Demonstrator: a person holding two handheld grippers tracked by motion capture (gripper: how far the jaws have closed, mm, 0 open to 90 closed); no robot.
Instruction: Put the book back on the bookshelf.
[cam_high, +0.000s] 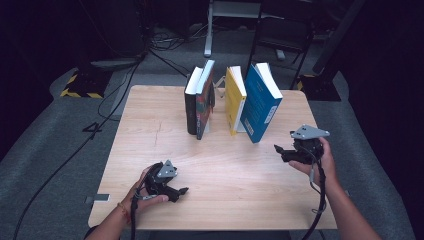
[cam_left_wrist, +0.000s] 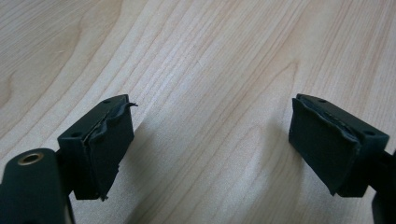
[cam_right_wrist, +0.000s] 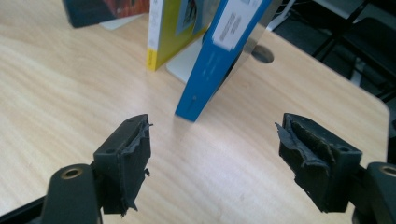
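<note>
Tabletop (cam_right_wrist: 70, 84): blue book (cam_right_wrist: 212, 65) beyond fingers (cam_right_wrist: 128, 161).

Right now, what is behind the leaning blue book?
The blue book tilts against a yellow book; a white stand shows at their foot. Whatever lies farther behind is covered by the blue book.

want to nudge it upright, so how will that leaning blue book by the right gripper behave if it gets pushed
The blue book stands tilted, its top leaning away from the yellow book, so a sideways push would probably topple it. It looks stiff and should move as one piece. Its glossy cover may slip on the open right gripper pads.
</note>
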